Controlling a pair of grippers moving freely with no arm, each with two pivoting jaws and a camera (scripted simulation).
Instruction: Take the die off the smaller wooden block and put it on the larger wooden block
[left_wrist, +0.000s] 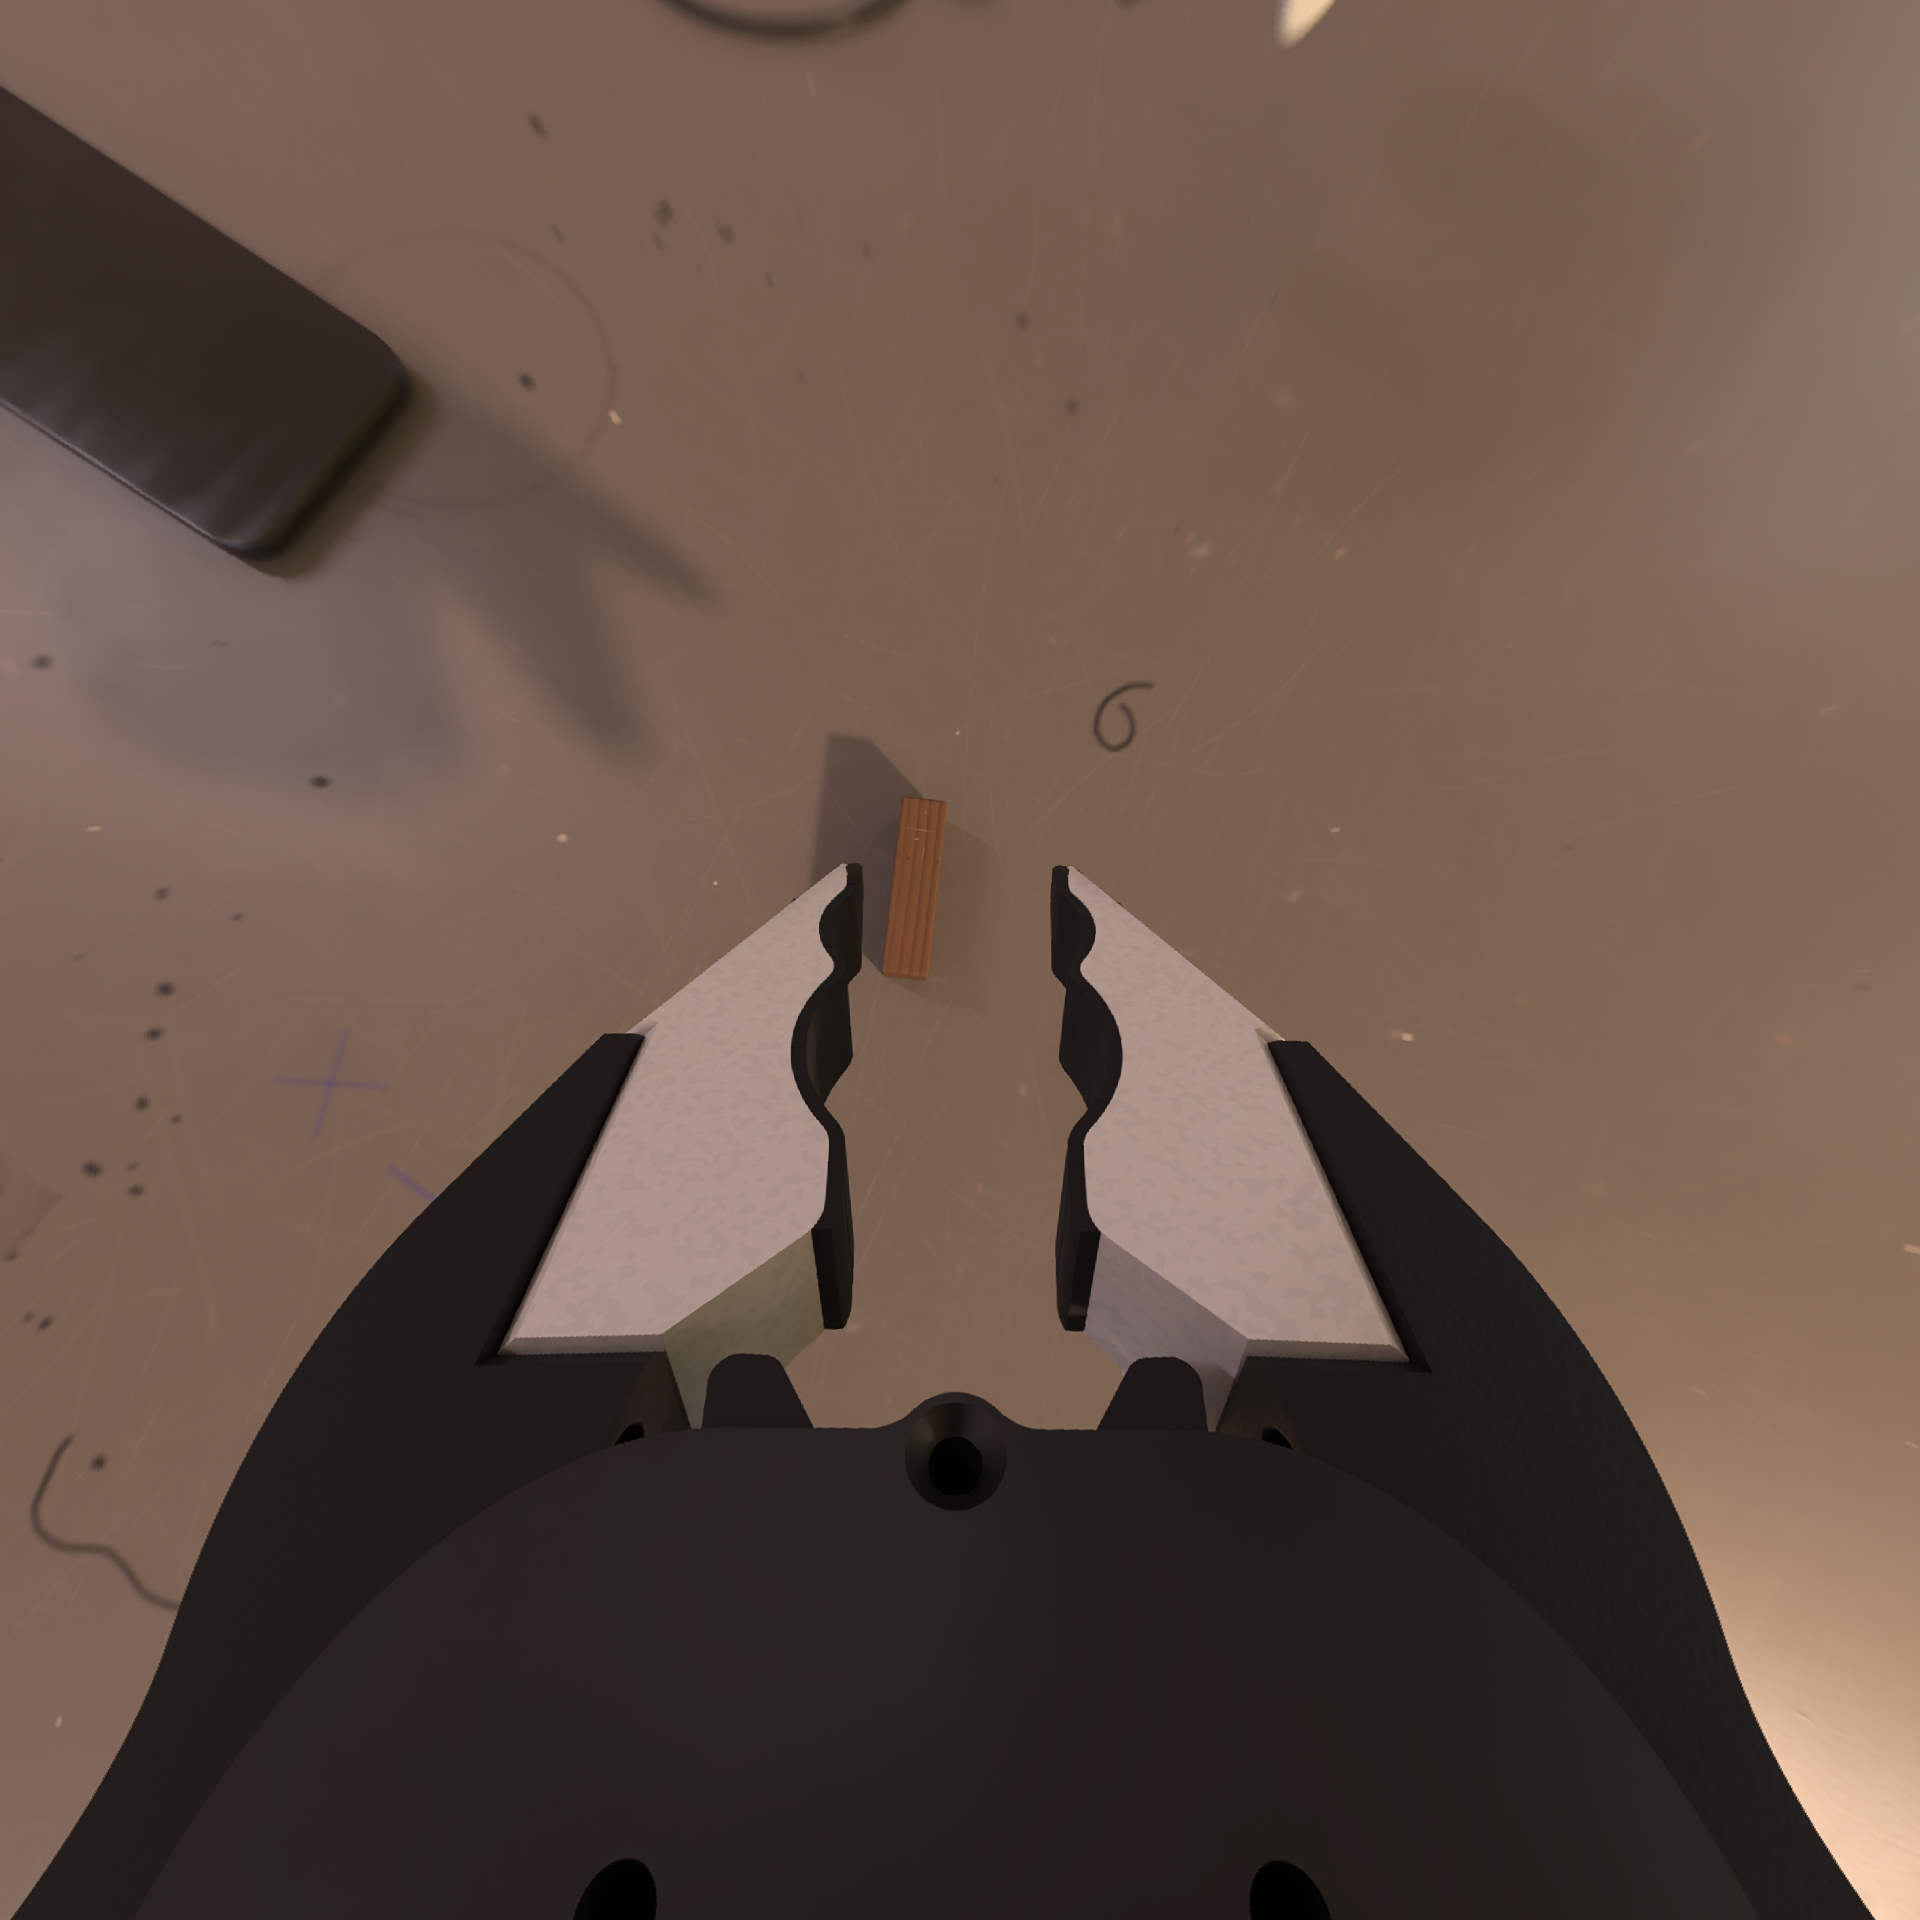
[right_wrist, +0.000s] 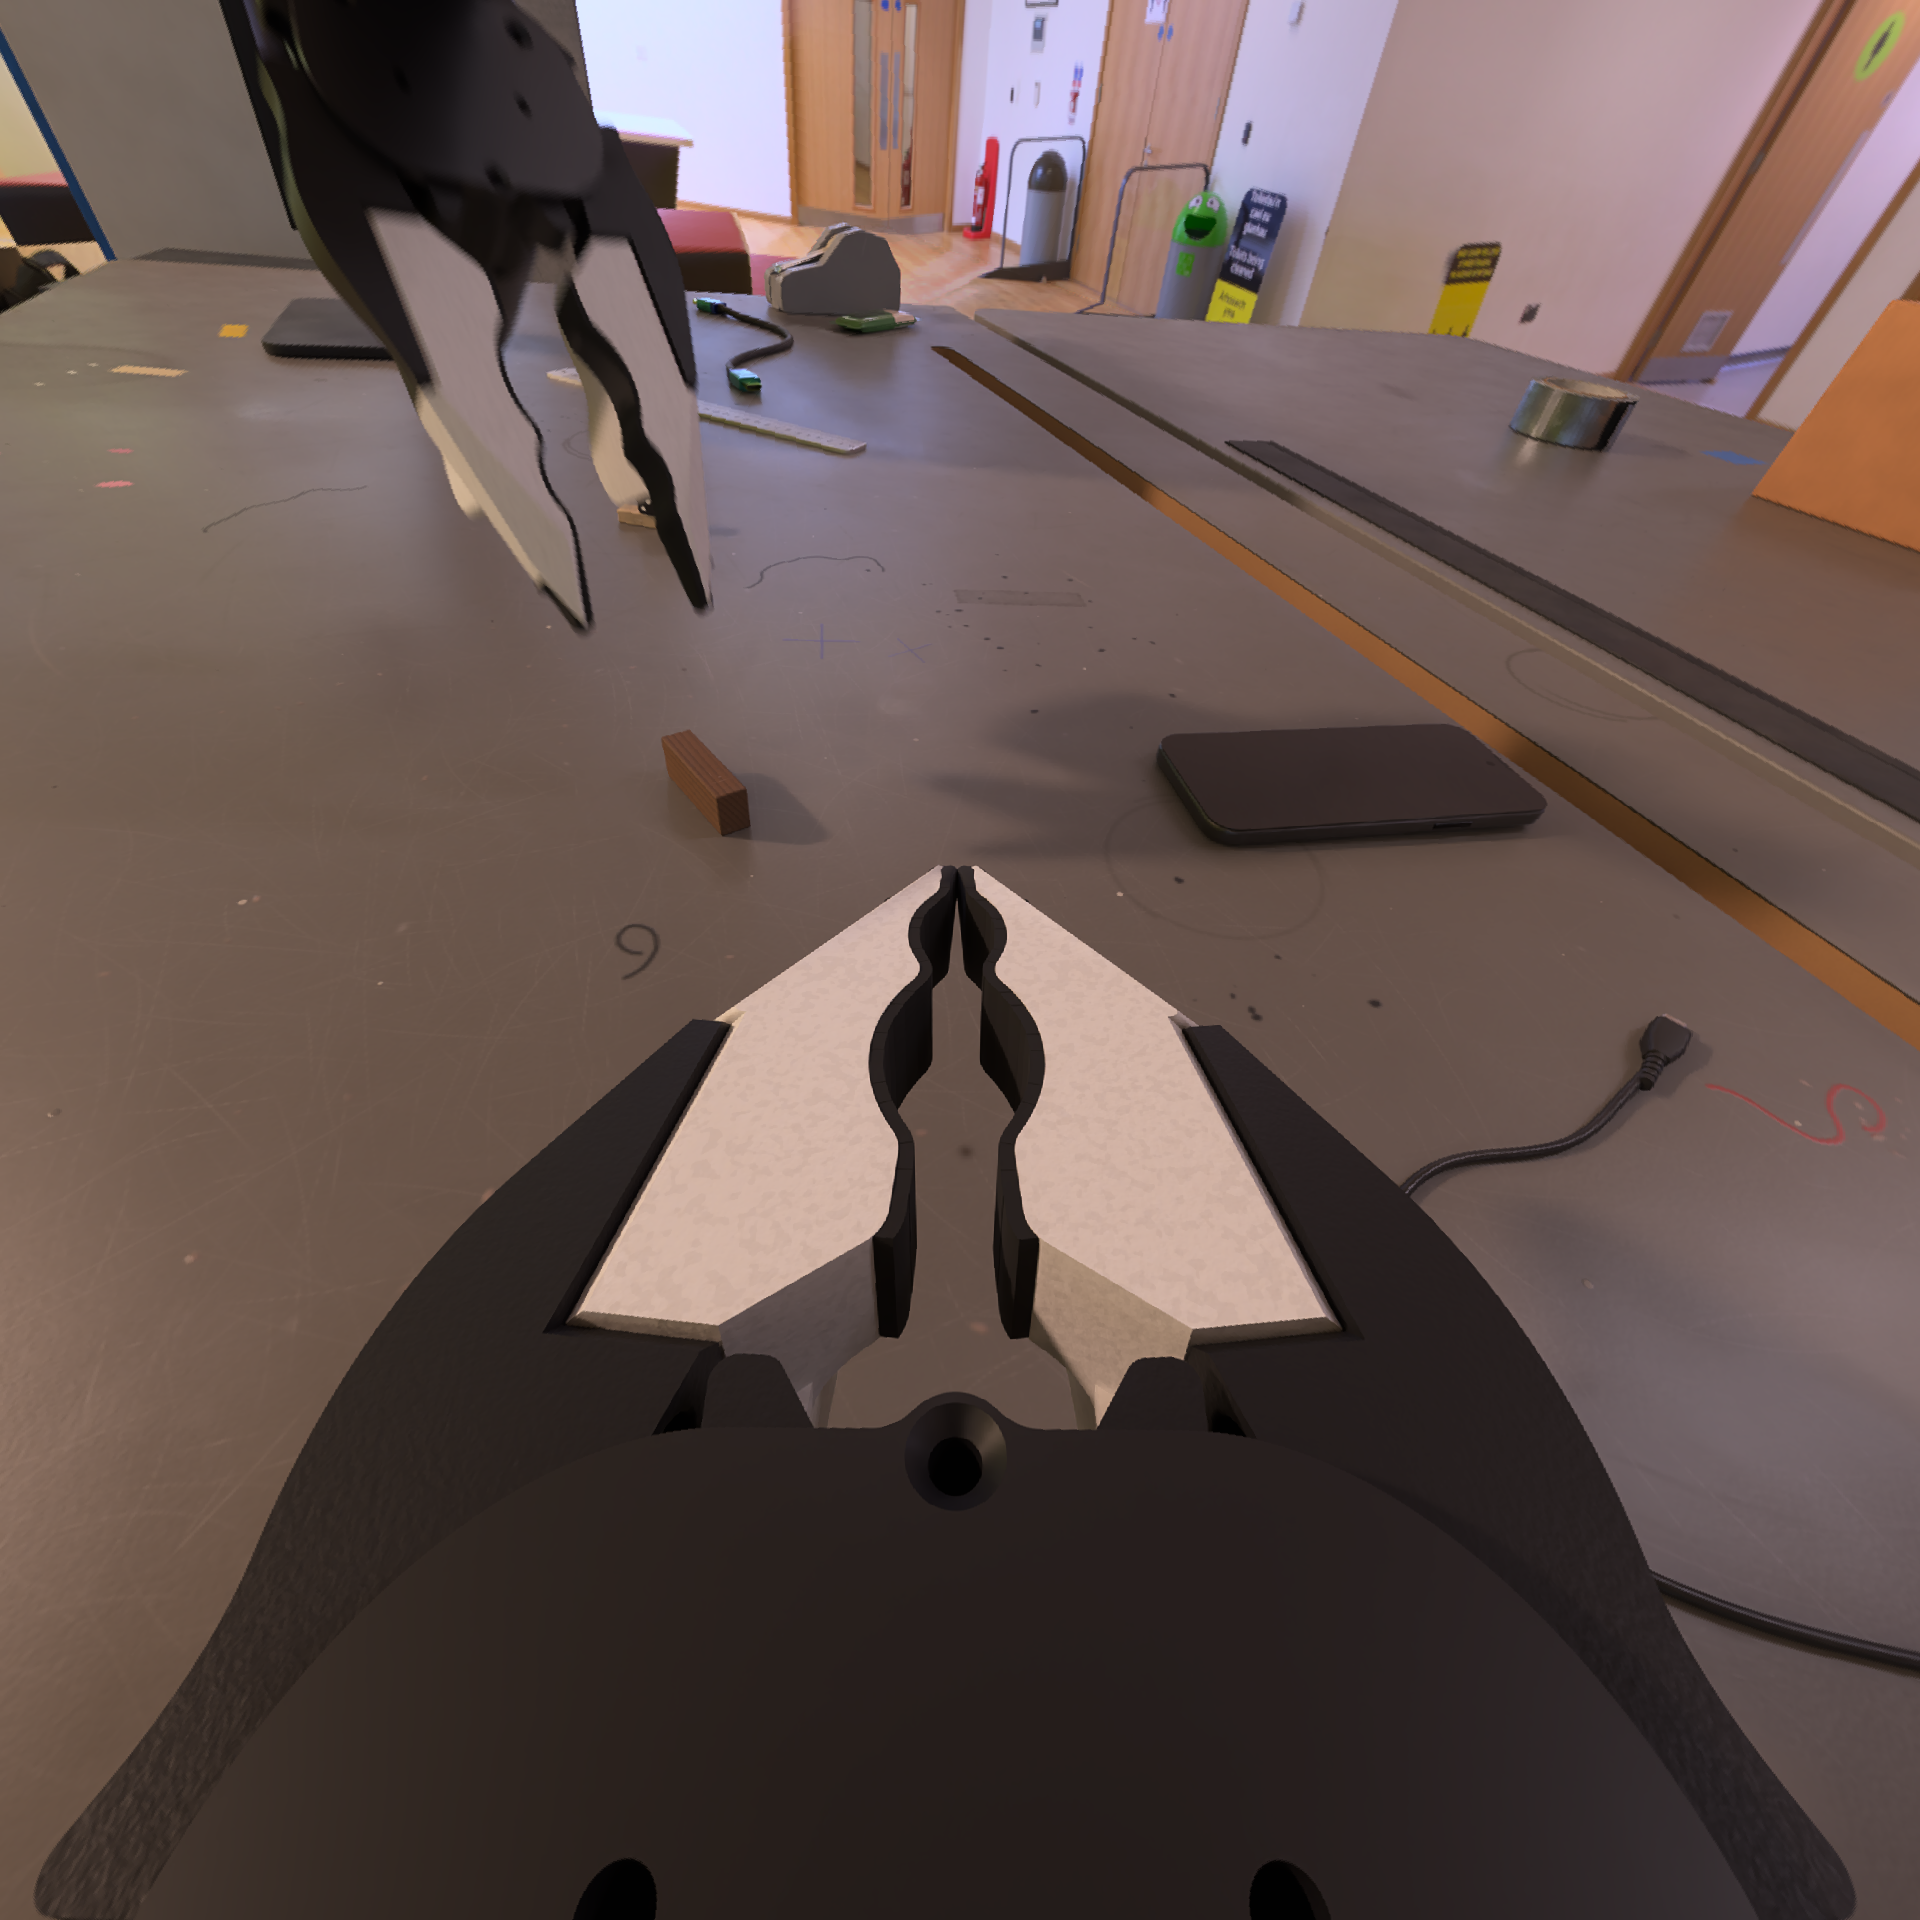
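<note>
A brown wooden block (left_wrist: 914, 888) lies on the grey table with nothing on it. It shows just past my left gripper's (left_wrist: 956, 873) fingertips, nearer the left finger. That gripper is open and empty, and looks down from above. In the right wrist view the same block (right_wrist: 707, 779) lies ahead and left of my right gripper (right_wrist: 956, 873), which is shut and empty, low over the table. The left gripper (right_wrist: 639, 611) hangs above and behind the block. A small pale piece (right_wrist: 634, 516) shows behind its fingers; I cannot tell what it is. No die is visible.
A dark phone (right_wrist: 1351, 779) lies flat to the right of the block; it also shows in the left wrist view (left_wrist: 177, 343). A black cable (right_wrist: 1558, 1138) runs along the right. A ruler (right_wrist: 779, 426), a green-ended cable (right_wrist: 743, 358) and a tape roll (right_wrist: 1569, 410) lie farther back.
</note>
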